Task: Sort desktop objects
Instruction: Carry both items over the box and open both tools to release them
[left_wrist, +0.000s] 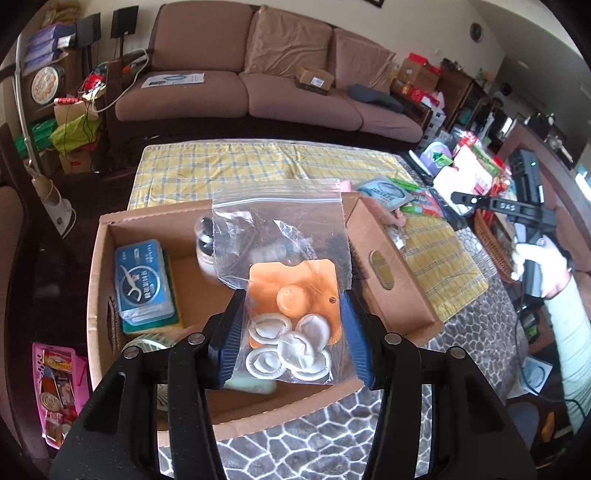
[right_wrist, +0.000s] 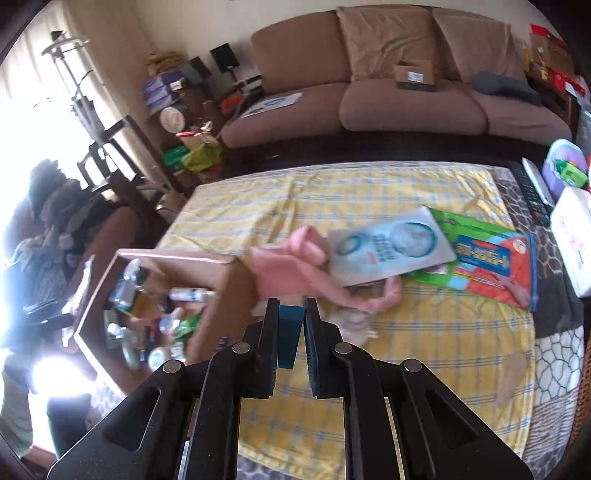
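My left gripper (left_wrist: 291, 328) is over the open cardboard box (left_wrist: 107, 266). A clear zip bag (left_wrist: 284, 266) with an orange pad and several white rubber finger cots stands between its wide-apart blue pads; whether they grip it I cannot tell. My right gripper (right_wrist: 291, 314) is nearly shut, with nothing clearly between its pads. It hovers over the yellow plaid cloth (right_wrist: 424, 332), right beside the box (right_wrist: 221, 291). Just beyond its tips lie pink rubber gloves (right_wrist: 291, 266) and a grey packet (right_wrist: 391, 247). The right gripper also shows in the left wrist view (left_wrist: 461, 197).
In the box lie a blue floss case (left_wrist: 144, 284), a small bottle (left_wrist: 205, 243) and a tape roll (left_wrist: 147, 341). A green-and-red glove package (right_wrist: 487, 262) lies right of the packet. A white box (right_wrist: 572, 240), a remote (right_wrist: 532, 195) and a wicker basket (left_wrist: 491, 243) crowd the right edge. A sofa (left_wrist: 258, 85) stands behind.
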